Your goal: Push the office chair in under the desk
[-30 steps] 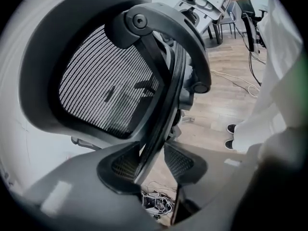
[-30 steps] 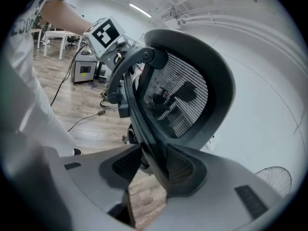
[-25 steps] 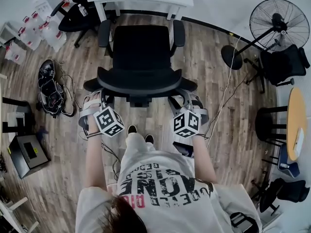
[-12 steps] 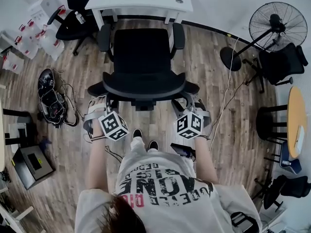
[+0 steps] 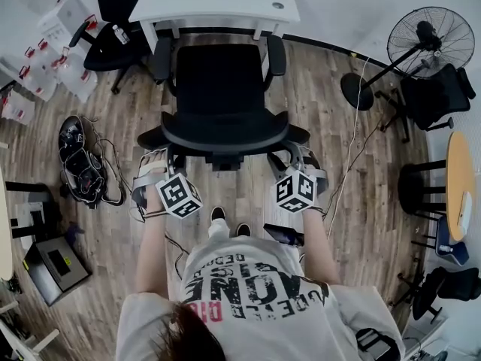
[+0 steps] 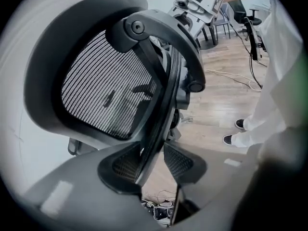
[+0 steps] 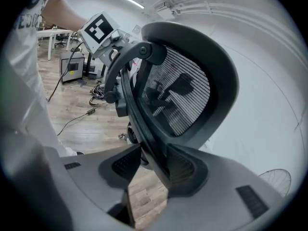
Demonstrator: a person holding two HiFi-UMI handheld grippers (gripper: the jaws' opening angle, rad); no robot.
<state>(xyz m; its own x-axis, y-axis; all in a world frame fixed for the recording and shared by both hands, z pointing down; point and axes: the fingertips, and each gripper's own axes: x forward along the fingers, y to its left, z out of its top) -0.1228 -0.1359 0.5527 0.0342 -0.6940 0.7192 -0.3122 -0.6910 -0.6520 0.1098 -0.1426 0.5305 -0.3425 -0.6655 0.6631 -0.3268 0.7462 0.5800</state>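
Note:
The black office chair [image 5: 222,81] faces the white desk [image 5: 214,2], its seat front at the desk's edge between the desk legs. Its mesh backrest [image 5: 224,132] is nearest me. My left gripper [image 5: 159,158] straddles the backrest's left frame edge, and my right gripper [image 5: 294,156] straddles the right edge. In the left gripper view the frame bar [image 6: 161,105] runs between the pads [image 6: 122,165], floor showing beside it. In the right gripper view the frame bar [image 7: 139,124] leans on one of the pads [image 7: 180,167] with a gap on the other side. Both grippers stand open around the frame.
A second black chair [image 5: 113,13] stands left of the desk. A heap of cables [image 5: 81,160] lies at the left, a standing fan [image 5: 432,40] at the right, and a cord [image 5: 349,149] trails over the wooden floor. Far right is a round table [image 5: 460,190].
The chair has rolled toward the desk, and its seat front now meets the desk's edge. Both grippers and the person's feet have followed it forward.

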